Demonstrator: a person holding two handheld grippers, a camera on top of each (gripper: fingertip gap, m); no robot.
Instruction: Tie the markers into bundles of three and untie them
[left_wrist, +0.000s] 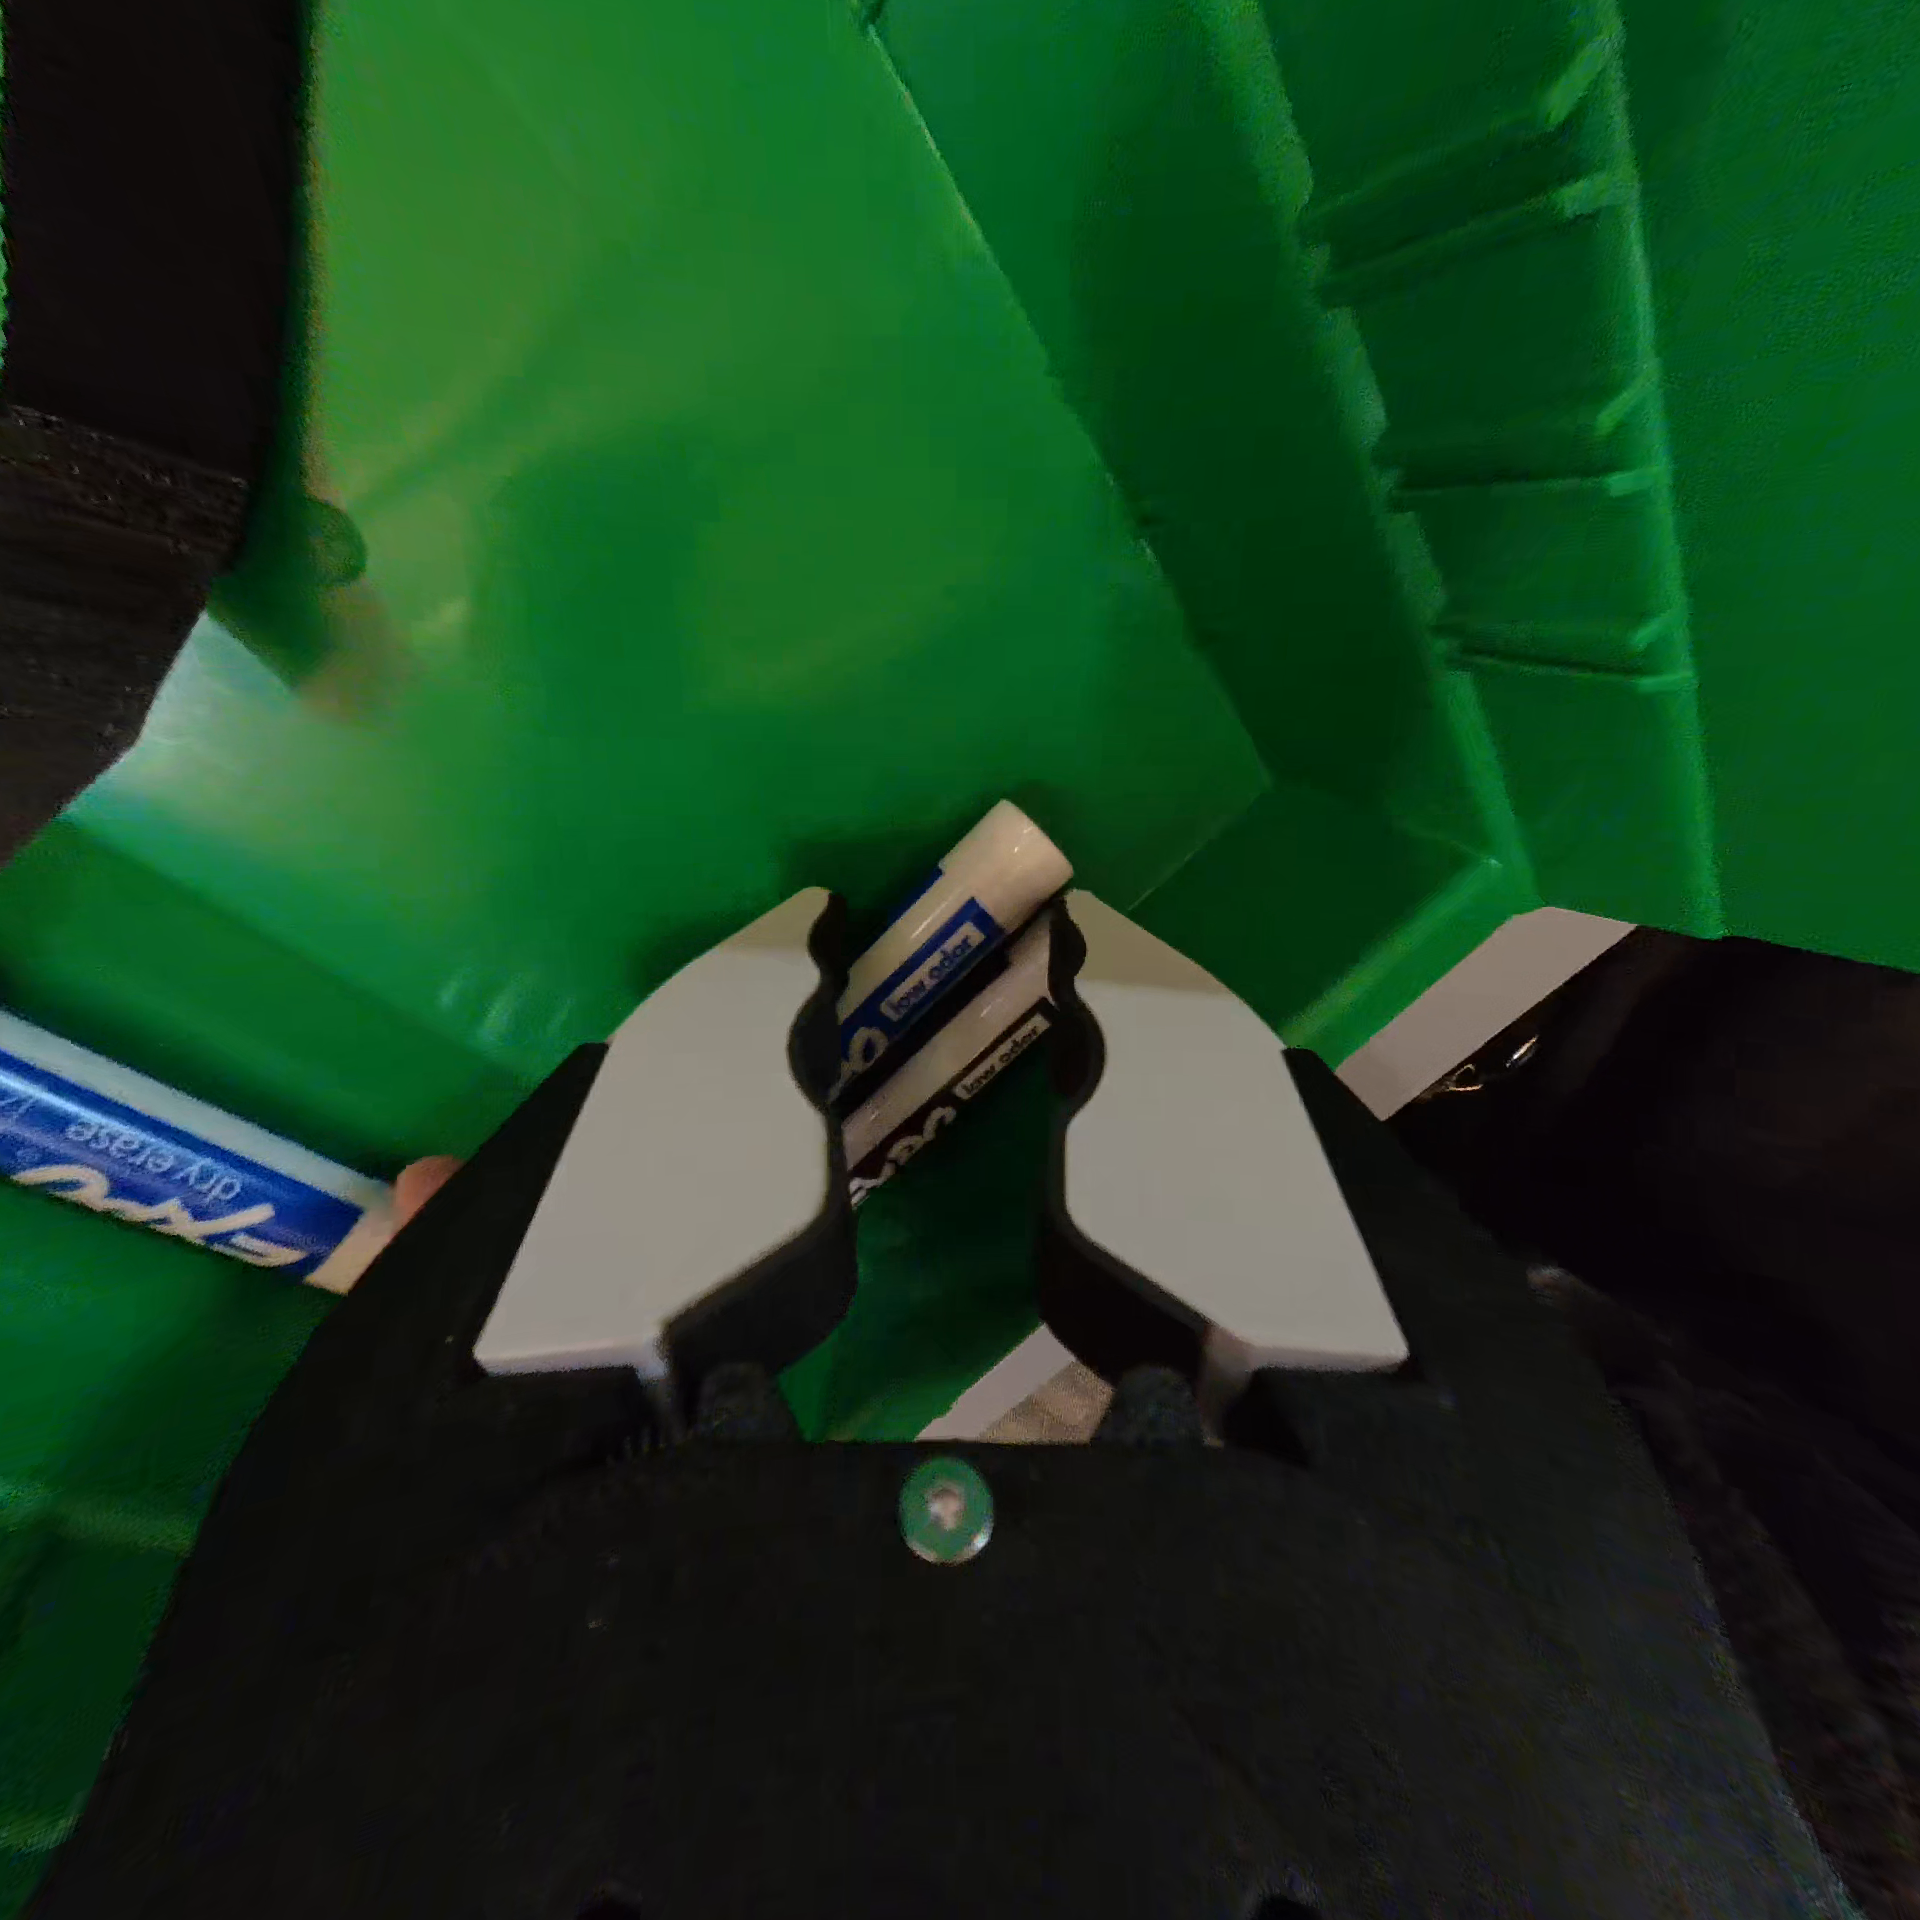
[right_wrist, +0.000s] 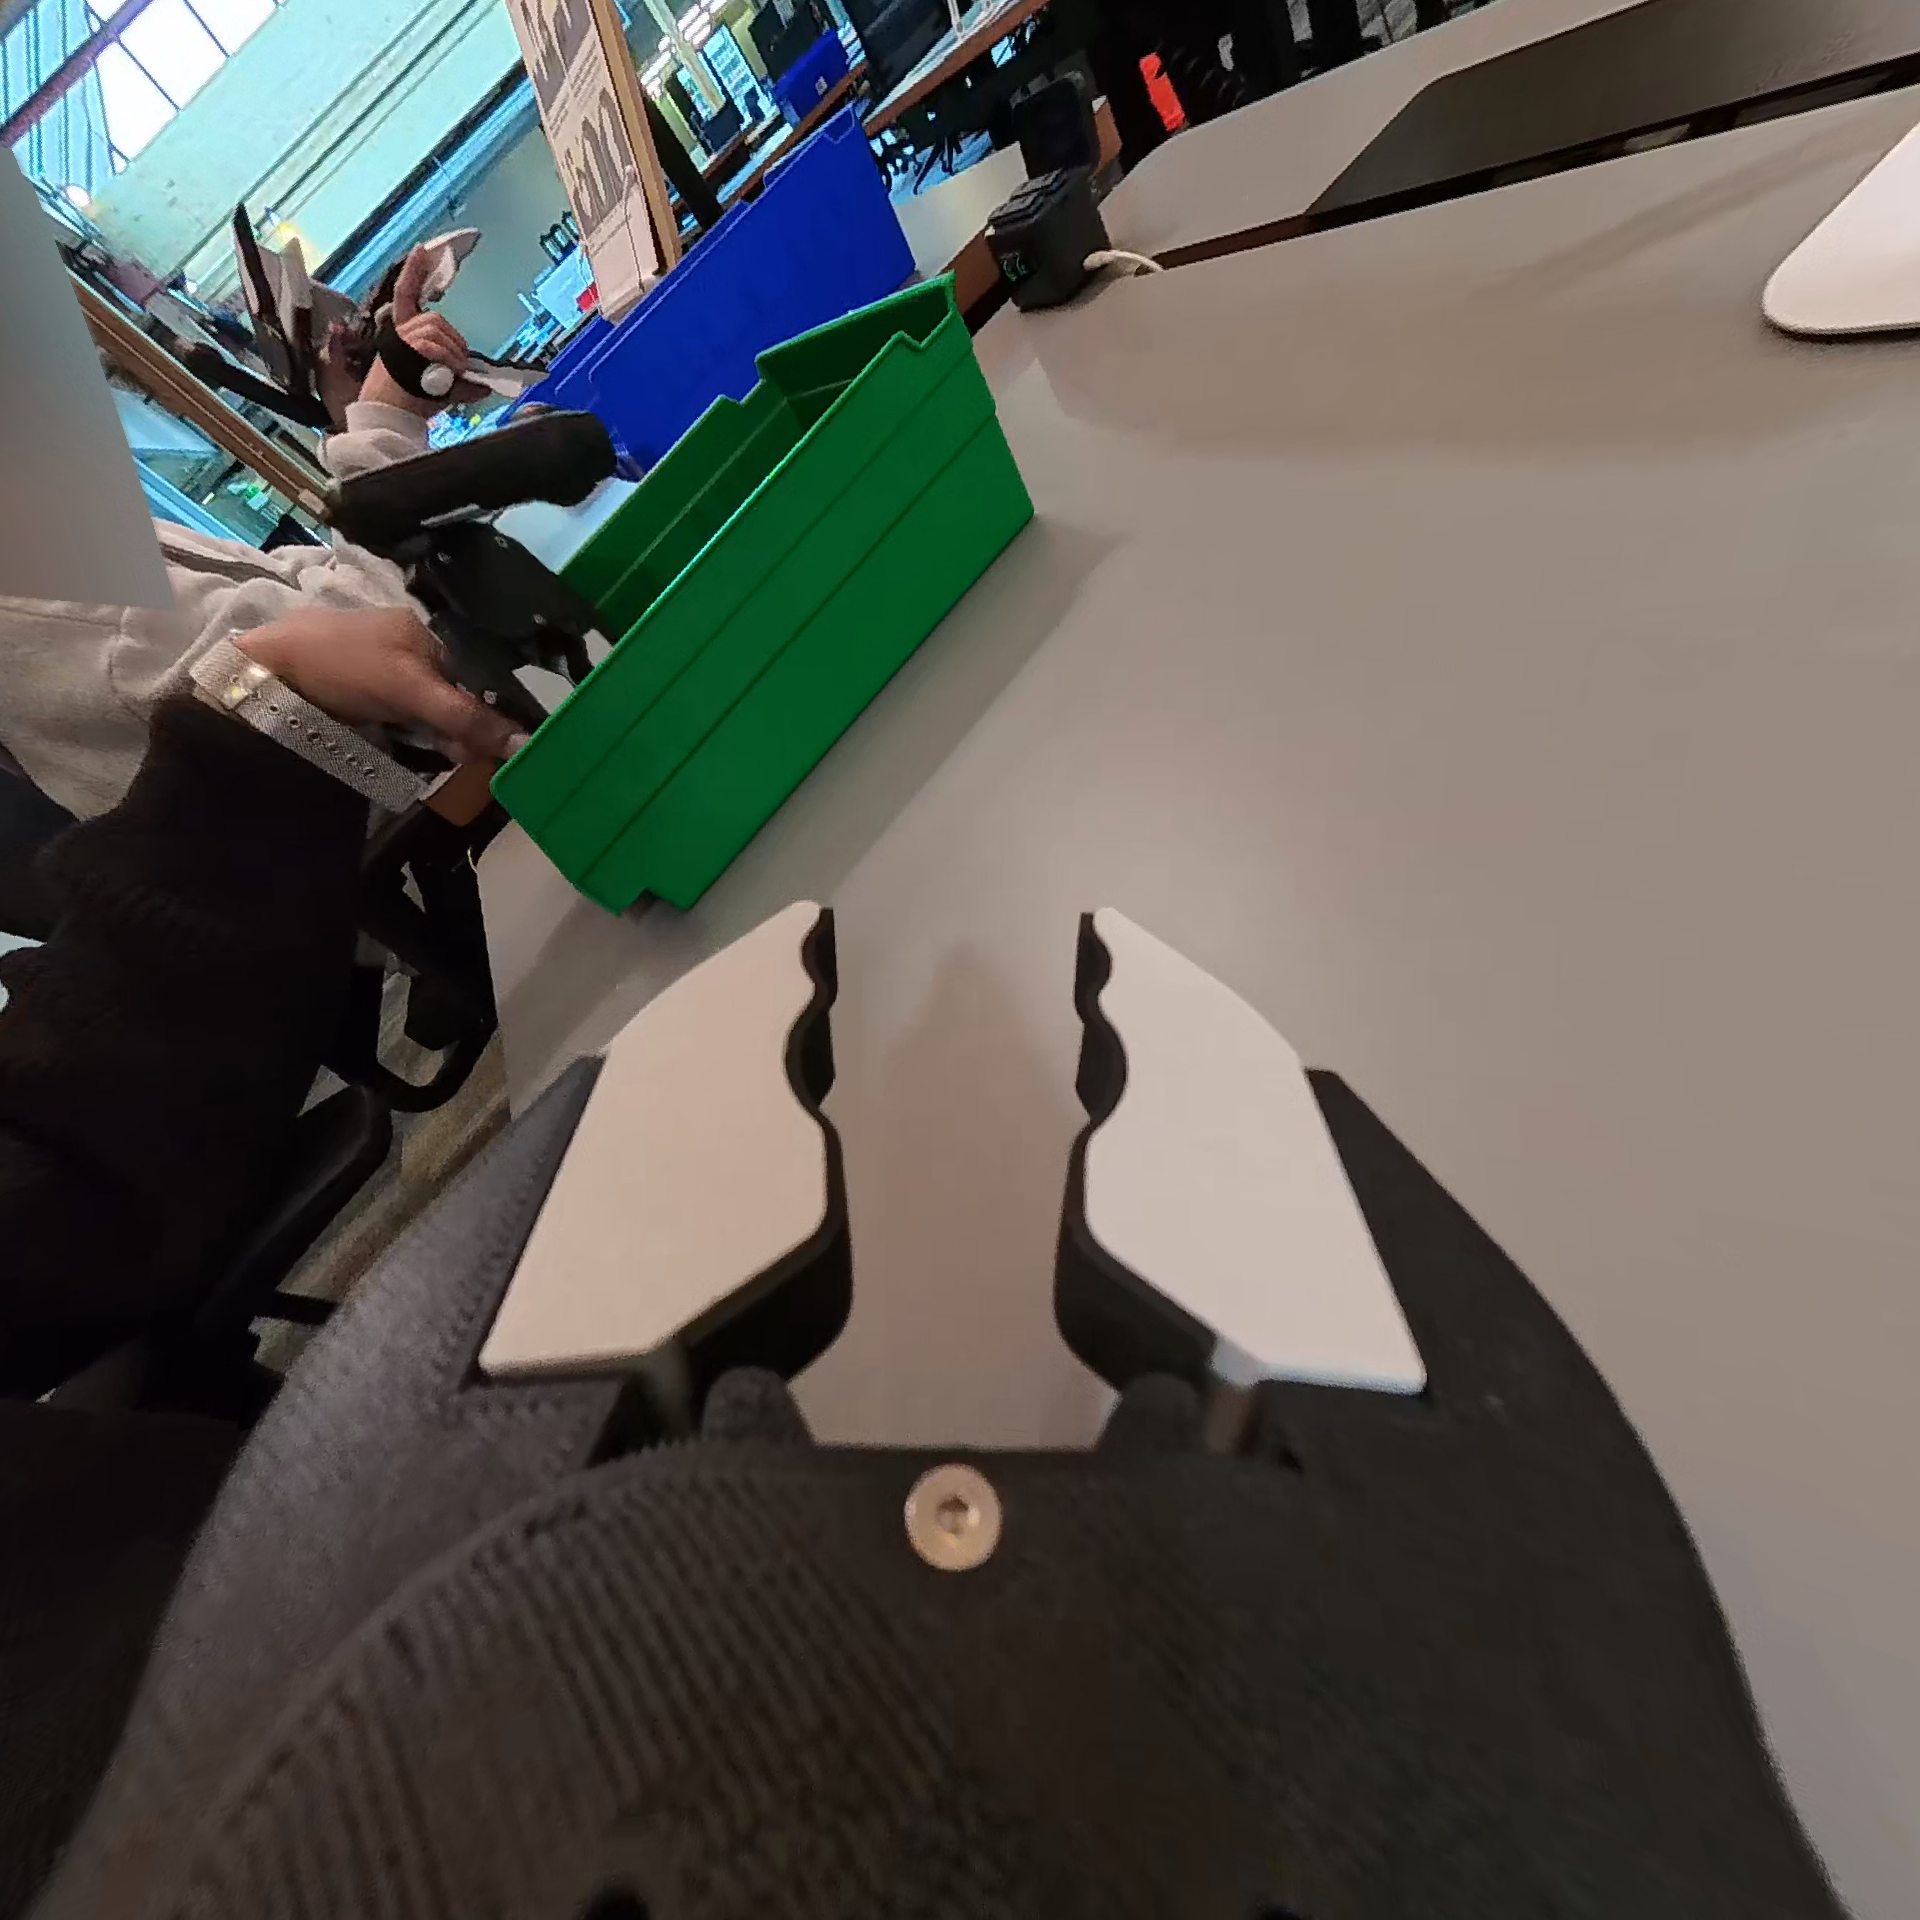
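My left gripper is reaching down inside the green bin, its fingers bracketing two markers, a blue-labelled marker and a black-labelled marker lying side by side. I cannot tell from this angle whether the fingers are clamping them or only sitting around them. Another blue marker is lying to the left, a fingertip touching its end. My right gripper is hovering released and empty over the grey counter, well apart from the bin. The risk I am seeing is catching both markers at once: pinched together, one could twist and slip out. The markers are carrying printed labels, which I am not reading out.
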